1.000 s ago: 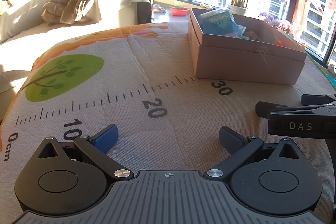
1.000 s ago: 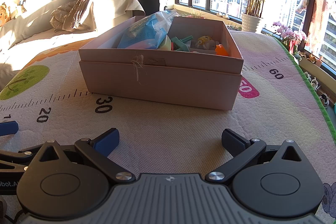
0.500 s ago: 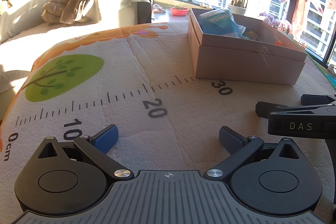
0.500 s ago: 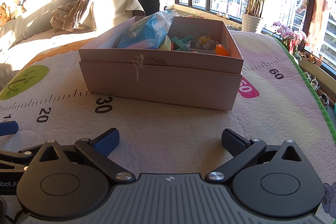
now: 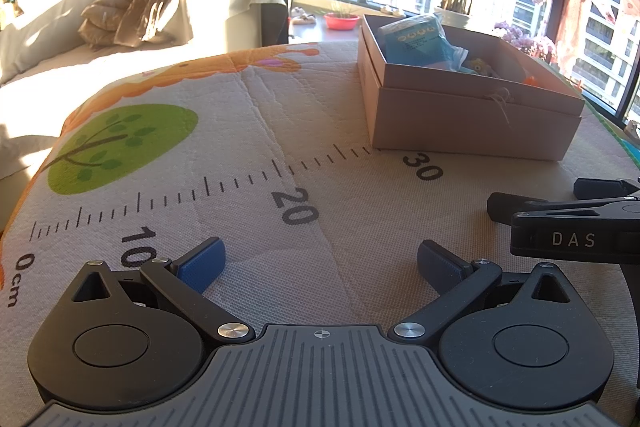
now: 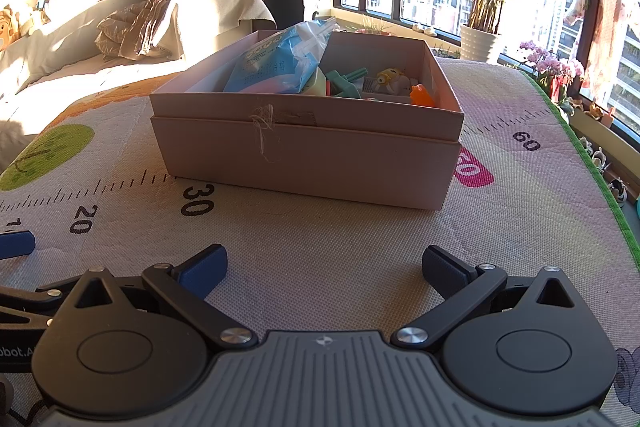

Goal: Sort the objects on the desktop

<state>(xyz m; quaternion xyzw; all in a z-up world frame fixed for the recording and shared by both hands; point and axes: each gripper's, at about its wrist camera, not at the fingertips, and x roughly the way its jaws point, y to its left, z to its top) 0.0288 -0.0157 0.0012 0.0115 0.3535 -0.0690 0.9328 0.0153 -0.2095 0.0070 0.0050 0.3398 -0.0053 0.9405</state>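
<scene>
**Both grippers idle, box already loaded**

In the left wrist view the left gripper (image 5: pixel 320 261) sits low centre with jaws spread and nothing between them, over the bare mat (image 5: pixel 240 131) with its printed ruler; the box (image 5: pixel 460 107) stands at upper right of the frame, and the other gripper pokes in at the right edge. In the right wrist view the right gripper (image 6: pixel 324 265) likewise has jaws spread and empty; the box (image 6: pixel 308 143) lies dead ahead, centre frame, holding a blue bag (image 6: pixel 280 63) at its left, green pieces (image 6: pixel 346 83) in the middle, a yellow toy (image 6: pixel 390 79) and an orange toy (image 6: pixel 422 95) to the right.

No loose object shows on the mat in either view, so the sorting looks nearly or wholly done; the sound course is to keep jaws wide, scan beyond the frame edges for stragglers, and approach any find low and square.

Against the earlier frames nothing differs; grippers, box and contents hold the same places.
</scene>
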